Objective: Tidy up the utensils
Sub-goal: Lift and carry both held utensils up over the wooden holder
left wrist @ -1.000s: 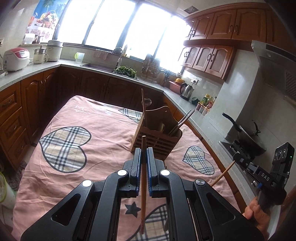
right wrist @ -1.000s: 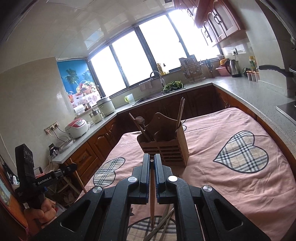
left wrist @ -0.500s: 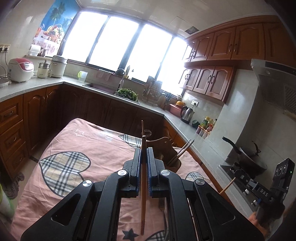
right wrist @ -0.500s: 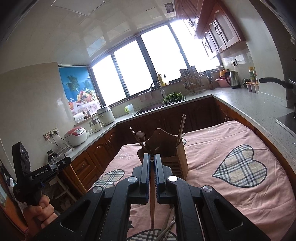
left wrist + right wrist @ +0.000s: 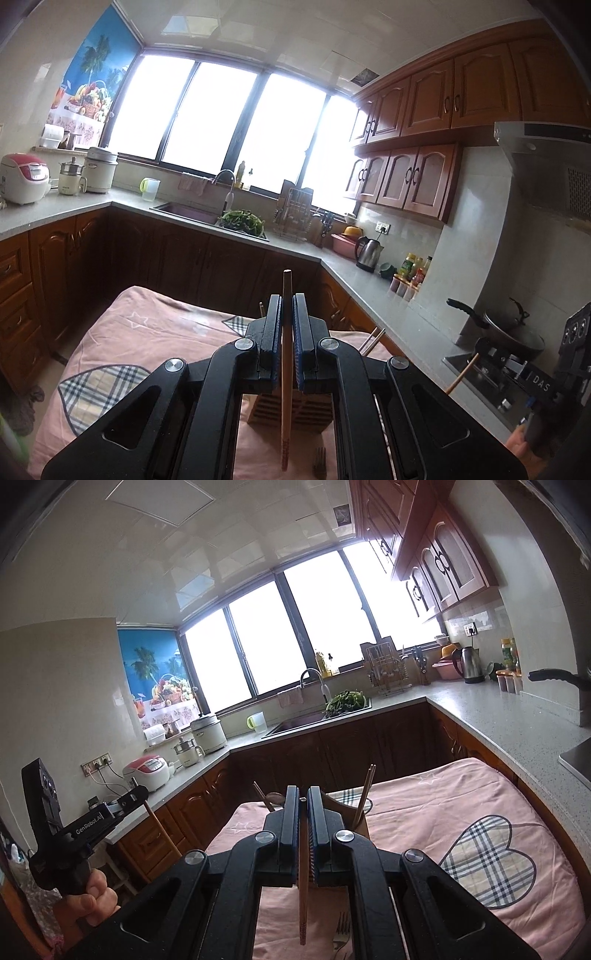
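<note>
Left wrist view: left tongs (image 5: 287, 325) sit at centre-bottom of the frame, jaws clamped on a light wooden chopstick (image 5: 285, 387) standing near upright between the blue pads. Its top end pokes above the jaw tips. Red marks are printed near its lower end; unreadable.

Behind the tongs, partly hidden, a slatted wooden utensil holder (image 5: 321, 413) stands on the bench, which is draped in a pink cloth with plaid hearts (image 5: 147, 339). Two chopstick ends (image 5: 373, 338) stick out of the holder to the right of the tongs. A fork (image 5: 320, 459) lies on the cloth at the bottom edge, right of centre.

Lower right of that view: right tongs (image 5: 480, 347), seen side-on, clamped on a second chopstick (image 5: 461, 374) hanging slantwise. The body reads "DAS"; the rest is cut off.

Right wrist view: right tongs (image 5: 303, 805) at centre-bottom, jaws together on a darker chopstick (image 5: 303, 886) that hangs below them. The holder (image 5: 360, 821) shows just behind, with a pair of chopsticks (image 5: 365, 794) and a wooden spoon (image 5: 275, 798) upright in it. A fork (image 5: 341, 930) lies on the cloth at the bottom edge.

Lower left of that view: left tongs (image 5: 142, 794) held by a hand (image 5: 94, 897), gripping a chopstick (image 5: 160, 825). Label reads "GenRobot.AI".
</note>
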`<move>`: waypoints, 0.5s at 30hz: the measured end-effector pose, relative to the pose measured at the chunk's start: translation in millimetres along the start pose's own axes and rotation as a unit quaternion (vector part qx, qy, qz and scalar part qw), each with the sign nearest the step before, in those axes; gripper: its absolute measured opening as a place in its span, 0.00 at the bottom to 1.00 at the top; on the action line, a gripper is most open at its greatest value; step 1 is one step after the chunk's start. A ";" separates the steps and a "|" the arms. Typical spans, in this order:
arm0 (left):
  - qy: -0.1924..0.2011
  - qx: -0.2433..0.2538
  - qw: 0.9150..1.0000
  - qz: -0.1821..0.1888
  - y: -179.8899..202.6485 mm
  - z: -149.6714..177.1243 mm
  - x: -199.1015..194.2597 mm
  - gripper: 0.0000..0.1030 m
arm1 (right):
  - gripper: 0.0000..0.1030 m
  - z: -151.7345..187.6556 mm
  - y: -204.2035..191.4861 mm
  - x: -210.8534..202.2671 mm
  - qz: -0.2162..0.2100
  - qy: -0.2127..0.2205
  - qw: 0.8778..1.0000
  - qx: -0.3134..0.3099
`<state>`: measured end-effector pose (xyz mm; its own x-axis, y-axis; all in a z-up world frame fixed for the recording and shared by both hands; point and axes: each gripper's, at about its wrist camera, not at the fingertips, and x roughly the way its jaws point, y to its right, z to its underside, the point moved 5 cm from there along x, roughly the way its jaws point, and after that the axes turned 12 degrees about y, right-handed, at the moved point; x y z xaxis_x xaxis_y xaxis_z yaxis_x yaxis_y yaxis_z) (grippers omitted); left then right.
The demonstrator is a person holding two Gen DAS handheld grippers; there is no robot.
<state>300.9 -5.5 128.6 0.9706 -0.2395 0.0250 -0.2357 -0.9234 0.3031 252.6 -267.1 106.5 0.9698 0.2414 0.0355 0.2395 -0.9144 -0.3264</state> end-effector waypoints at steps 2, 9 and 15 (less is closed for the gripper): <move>0.005 0.001 1.000 0.002 3.0 -5.0 9.0 0.05 | 0.04 -8.4 1.7 6.3 0.001 0.007 1.000 -0.001; 0.017 0.000 1.000 0.003 7.1 -16.6 32.3 0.05 | 0.04 -31.5 6.8 21.6 0.004 0.030 1.000 -0.008; 0.025 0.004 1.000 0.003 6.2 -23.3 49.9 0.05 | 0.04 -43.1 12.7 38.3 0.008 0.042 0.999 -0.012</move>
<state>349.0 -16.2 153.9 0.9706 -0.2288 0.0748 -0.2408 -0.9247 0.2949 294.8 -283.5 144.5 0.9738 0.1994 0.1092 0.2237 -0.9258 -0.3046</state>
